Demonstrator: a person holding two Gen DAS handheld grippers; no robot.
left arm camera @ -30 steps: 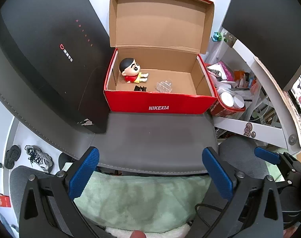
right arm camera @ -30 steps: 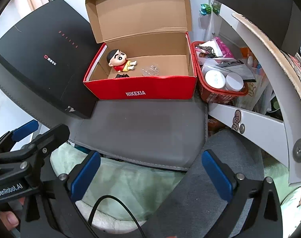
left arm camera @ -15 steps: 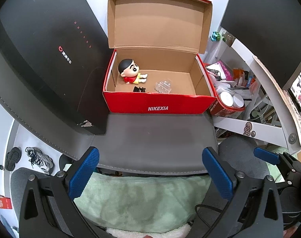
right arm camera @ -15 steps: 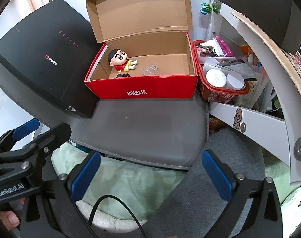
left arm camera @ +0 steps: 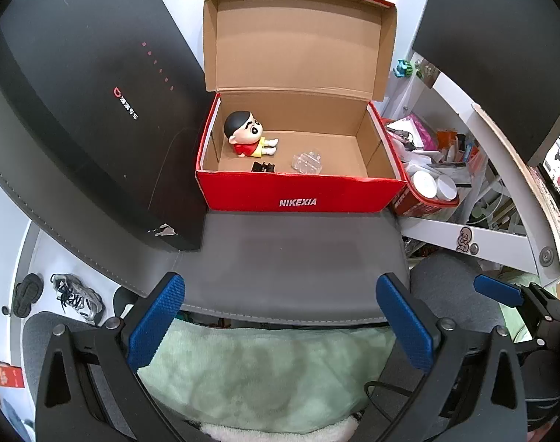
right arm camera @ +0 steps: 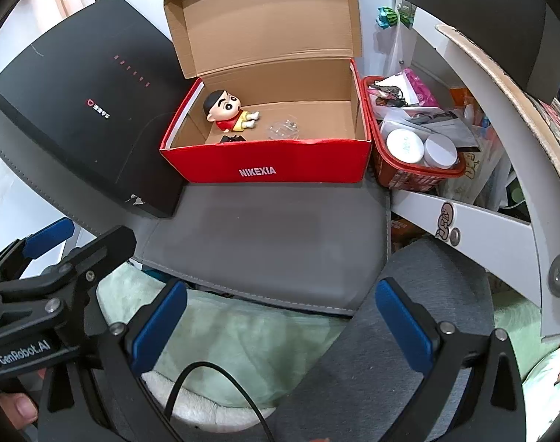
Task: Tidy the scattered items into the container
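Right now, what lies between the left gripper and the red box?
Only bare grey mat separates the left gripper from the red box, per the left wrist view.

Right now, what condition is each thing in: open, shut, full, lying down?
Red shoebox: lid open, standing up at the back.
Cartoon figure: inside the box, lying on its back.
Clear plastic piece: inside the box.
Red basket: crammed full.
Left gripper: jaws wide apart, empty.
Right gripper: jaws wide apart, empty.

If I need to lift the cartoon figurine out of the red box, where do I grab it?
Grip the figurine across its big round head, coming from above through the red box's open top. It lies on its back by the left wall, legs pointing right; the head is the bulkiest, most exposed part.
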